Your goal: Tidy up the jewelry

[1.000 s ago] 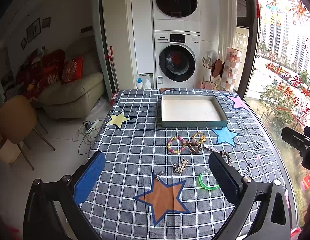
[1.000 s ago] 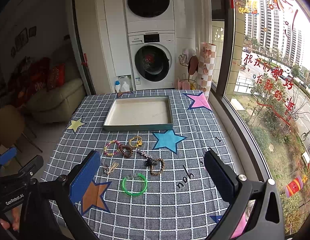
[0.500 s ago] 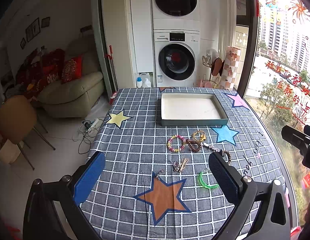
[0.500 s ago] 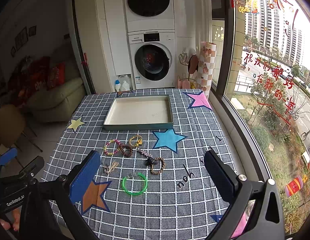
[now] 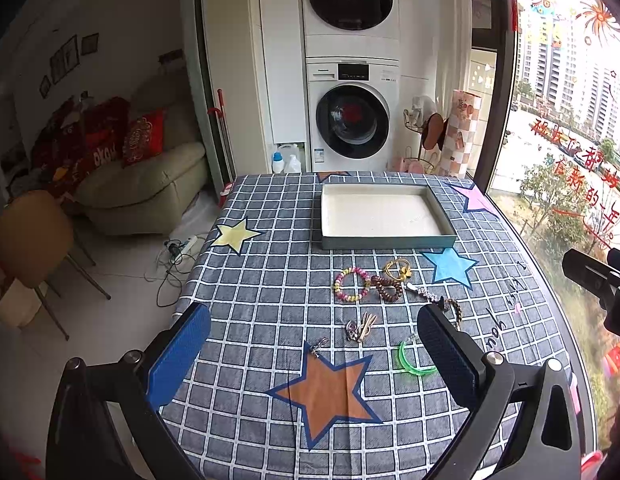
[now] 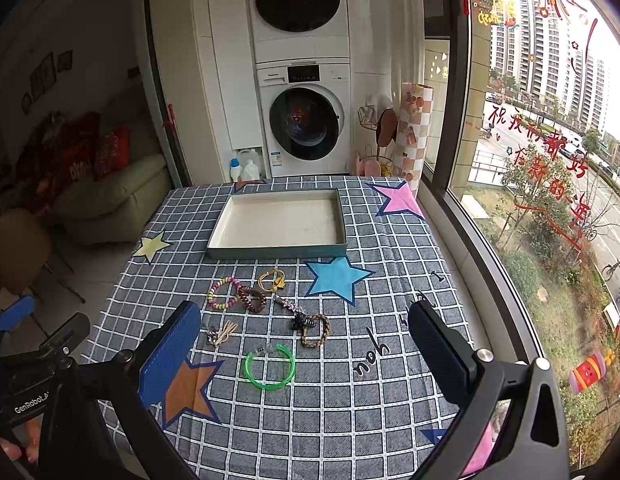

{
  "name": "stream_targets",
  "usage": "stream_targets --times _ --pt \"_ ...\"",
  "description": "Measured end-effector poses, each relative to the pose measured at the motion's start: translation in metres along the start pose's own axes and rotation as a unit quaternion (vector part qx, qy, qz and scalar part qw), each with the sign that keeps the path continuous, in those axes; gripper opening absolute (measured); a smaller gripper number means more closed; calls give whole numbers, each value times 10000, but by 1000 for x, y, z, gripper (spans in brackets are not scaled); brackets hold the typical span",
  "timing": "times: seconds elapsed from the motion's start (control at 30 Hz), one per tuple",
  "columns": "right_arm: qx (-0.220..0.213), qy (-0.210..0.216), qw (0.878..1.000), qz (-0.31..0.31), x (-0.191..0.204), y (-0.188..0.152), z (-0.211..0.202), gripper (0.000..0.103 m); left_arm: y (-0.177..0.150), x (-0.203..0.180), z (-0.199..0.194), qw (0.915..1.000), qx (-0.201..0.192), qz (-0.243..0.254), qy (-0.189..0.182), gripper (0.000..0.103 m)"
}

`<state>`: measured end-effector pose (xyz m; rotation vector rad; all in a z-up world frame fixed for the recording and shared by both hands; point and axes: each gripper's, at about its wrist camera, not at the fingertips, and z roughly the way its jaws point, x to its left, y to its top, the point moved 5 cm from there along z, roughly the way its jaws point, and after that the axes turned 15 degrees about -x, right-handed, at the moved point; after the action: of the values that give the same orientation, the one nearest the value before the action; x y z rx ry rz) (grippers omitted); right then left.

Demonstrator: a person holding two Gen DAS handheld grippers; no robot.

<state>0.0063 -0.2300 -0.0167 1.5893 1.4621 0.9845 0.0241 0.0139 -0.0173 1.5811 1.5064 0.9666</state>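
Note:
A shallow grey tray with a white floor stands empty on the far half of the checked tablecloth. In front of it lie a pastel bead bracelet, a brown bead bracelet, a yellow hair tie, a braided band, small clips and a green bangle. My left gripper and my right gripper both hover open above the table's near edge, holding nothing.
The tablecloth carries printed stars. Past the table's far end stand stacked washing machines. A sofa and chair lie left, with cables on the floor. A window runs along the right.
Both views have shifted only slightly; the left camera crept a little nearer to the table. The jewelry and tray have not moved, and both grippers stay open.

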Motion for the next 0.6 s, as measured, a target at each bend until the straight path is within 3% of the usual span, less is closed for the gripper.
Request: stream_targets --times 0.6 --pt "88 11 10000 0 0 -8 2 103 -7 -4 7 9999 114 35 -32 103"
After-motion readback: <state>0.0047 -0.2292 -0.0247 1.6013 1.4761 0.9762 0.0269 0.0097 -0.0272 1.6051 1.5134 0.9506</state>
